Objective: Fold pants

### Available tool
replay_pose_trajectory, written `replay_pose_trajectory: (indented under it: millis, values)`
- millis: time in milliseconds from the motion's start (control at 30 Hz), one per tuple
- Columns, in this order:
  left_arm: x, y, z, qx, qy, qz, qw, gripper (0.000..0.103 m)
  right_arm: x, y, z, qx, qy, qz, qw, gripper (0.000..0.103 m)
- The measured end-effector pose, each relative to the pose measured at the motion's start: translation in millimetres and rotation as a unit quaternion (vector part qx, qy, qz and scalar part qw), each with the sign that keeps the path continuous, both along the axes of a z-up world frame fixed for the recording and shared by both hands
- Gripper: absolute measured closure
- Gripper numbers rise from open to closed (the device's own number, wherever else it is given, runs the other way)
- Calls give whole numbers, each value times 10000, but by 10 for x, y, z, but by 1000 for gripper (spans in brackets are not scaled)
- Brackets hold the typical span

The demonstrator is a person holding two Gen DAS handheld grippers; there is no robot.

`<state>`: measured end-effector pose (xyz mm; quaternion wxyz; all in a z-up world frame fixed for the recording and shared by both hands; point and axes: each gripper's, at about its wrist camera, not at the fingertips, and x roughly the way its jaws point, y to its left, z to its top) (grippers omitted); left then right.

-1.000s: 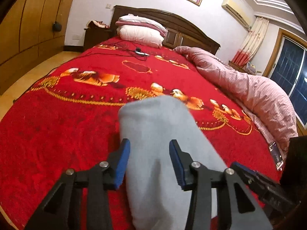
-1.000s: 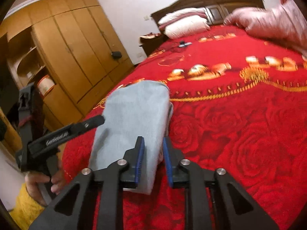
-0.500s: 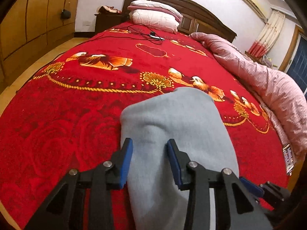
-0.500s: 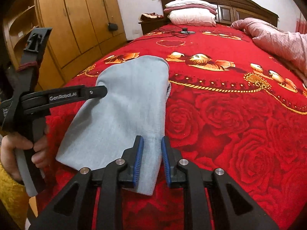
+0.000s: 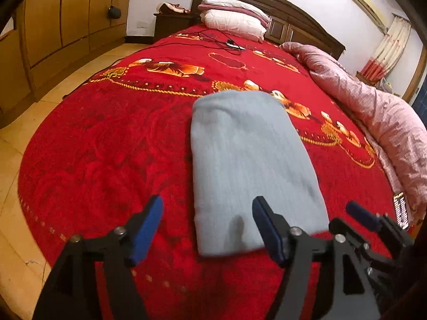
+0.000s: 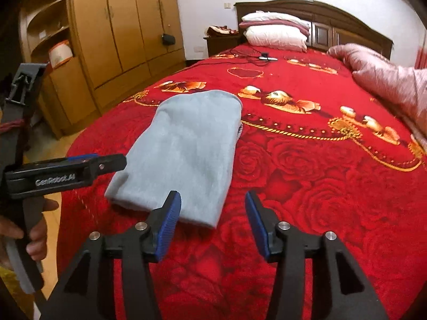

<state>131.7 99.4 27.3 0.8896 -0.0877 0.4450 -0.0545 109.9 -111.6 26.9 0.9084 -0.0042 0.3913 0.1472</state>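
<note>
**Pants folded, both grippers standing off**

Pants (image 5: 250,165) are lying as a compact grey-blue bundle on the red bedspread (image 5: 112,138), near the foot of the bed. The long axis is running from the near edge away toward the pillows (image 5: 234,18), with the rounded fold at the far end and the open edges nearest the cameras.

The left gripper (image 5: 208,226) is hovering just short of the bundle's near-left corner, its blue pads spread wide and holding nothing; in its own view the near edge of the cloth is sitting between the two fingers. The right gripper (image 6: 213,218) is likewise gaping and empty, with the bundle's near-right corner lying just ahead of its left finger (most of the bundle is sitting to the left of its centre line). Neither one is touching the cloth, as far as the views show.

Both are looking about equally near the near edge, so any further fold would probably be taking that edge away toward the rounded end, along the long axis. Judging by the tidy shape, the task is looking close to finished.

No containers are sitting on the bed; a pink quilt (image 5: 373,106) is lying heaped along the right side, well apart from the bundle.
</note>
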Motion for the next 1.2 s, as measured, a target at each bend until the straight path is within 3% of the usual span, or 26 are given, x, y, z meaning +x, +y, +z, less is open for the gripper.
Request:
replay_pose_trajectory:
  millis: [33, 100, 233, 400, 600, 867, 1200]
  values:
    - [-57, -24, 18, 66, -19, 8, 10000, 28, -28, -13, 7, -12, -4, -2, 10000, 47]
    - [-140, -60, 46, 148, -38, 39, 9999, 23, -59, -49, 3, 9, 65, -43, 10000, 33]
    - [-232, -122, 42, 166, 22, 52, 9998, 15, -73, -156, -31, 171, 220, -195, 9994, 31]
    - [-255, -183, -96, 536, 233, 133, 9982, 12, -71, -224, -87, 5, 257, -465, 9986, 17]
    - [-267, -219, -320, 772, 453, 171, 9958, 12, -35, -251, -255, -297, 490, -582, 9967, 16]
    - [-209, -253, -569, 885, 684, 185, 9936, 9, 48, -263, -608, -232, 1074, -619, 9920, 16]
    - [-220, -340, -679, 1083, 605, 244, 9920, 0, 7, -192, -668, -367, 900, -588, 9935, 6]
